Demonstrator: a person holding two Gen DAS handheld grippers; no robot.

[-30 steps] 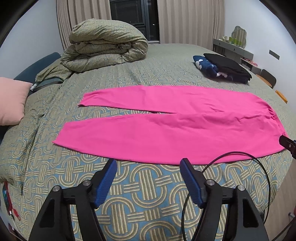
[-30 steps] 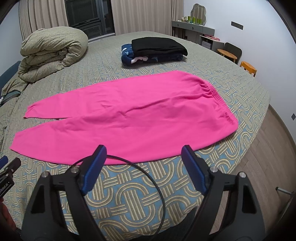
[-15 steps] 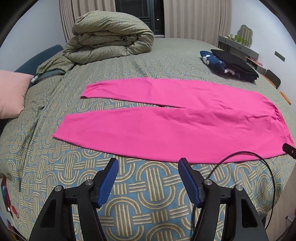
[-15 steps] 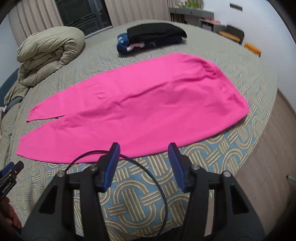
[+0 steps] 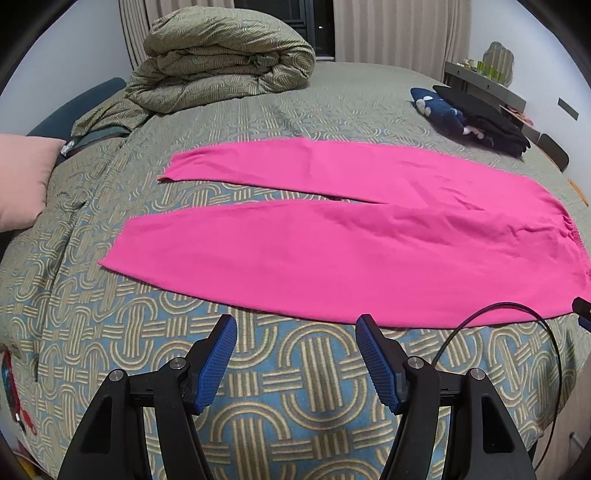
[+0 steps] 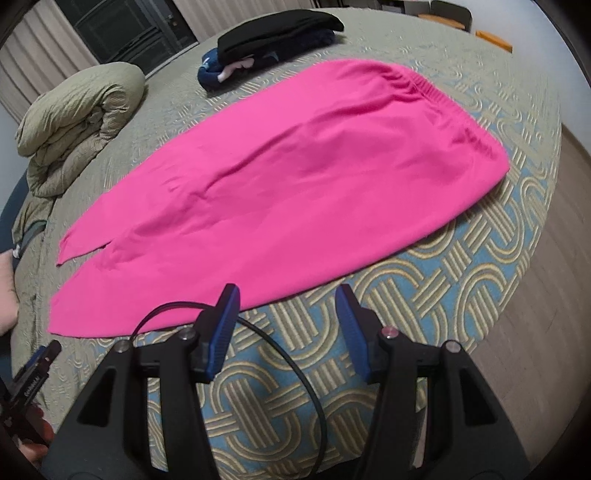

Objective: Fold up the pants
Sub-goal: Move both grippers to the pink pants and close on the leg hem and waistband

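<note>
Pink pants (image 5: 332, 254) lie flat across the patterned bedspread (image 5: 258, 398), unfolded. The left gripper (image 5: 295, 332) and right gripper (image 6: 286, 299) hover near the closest edge, jaws wide apart, holding nothing. Pinching only 1 layer could drag the fabric into wrinkles.

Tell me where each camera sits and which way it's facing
Left wrist: behind the open left hand-held gripper, facing across the bed at the leg end of the pink pants; its two blue-padded fingers show.
Right wrist: behind the open right hand-held gripper, facing the waistband end; its fingers and a cable show.
Shared: pants, folded duvet, dark clothes pile.
</note>
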